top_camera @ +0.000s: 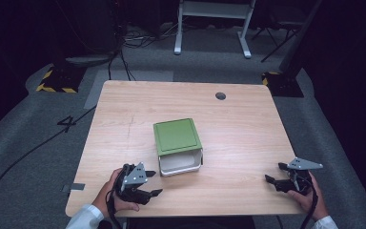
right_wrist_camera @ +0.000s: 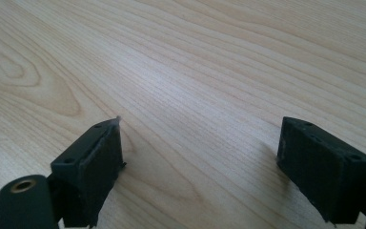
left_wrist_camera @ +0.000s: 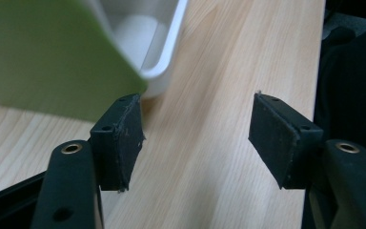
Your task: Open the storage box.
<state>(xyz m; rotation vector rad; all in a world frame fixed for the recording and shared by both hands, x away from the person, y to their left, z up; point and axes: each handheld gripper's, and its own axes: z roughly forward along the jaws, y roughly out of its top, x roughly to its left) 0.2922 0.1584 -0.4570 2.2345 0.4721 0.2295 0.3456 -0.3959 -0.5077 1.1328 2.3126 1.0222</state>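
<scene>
A white box (top_camera: 181, 163) stands at the middle of the wooden table (top_camera: 248, 129), with a green lid (top_camera: 177, 135) lying on top and slid back, so the box's front strip is uncovered. My left gripper (top_camera: 156, 182) lies at the near left, just left of the box's front corner, open with nothing between its jaws. In the left gripper view the green lid (left_wrist_camera: 47, 52) and white box (left_wrist_camera: 164, 47) sit close ahead of my left gripper (left_wrist_camera: 198, 138). My right gripper (top_camera: 273, 172) rests open at the near right, far from the box. The right gripper view has my right gripper (right_wrist_camera: 200, 167) over bare wood.
A dark round cable hole (top_camera: 220, 96) sits near the table's far edge. Beyond the table are a white desk frame (top_camera: 213, 28), floor cables (top_camera: 119, 52) and yellow-black marked bases (top_camera: 57, 81). The table's near edge runs just under both hands.
</scene>
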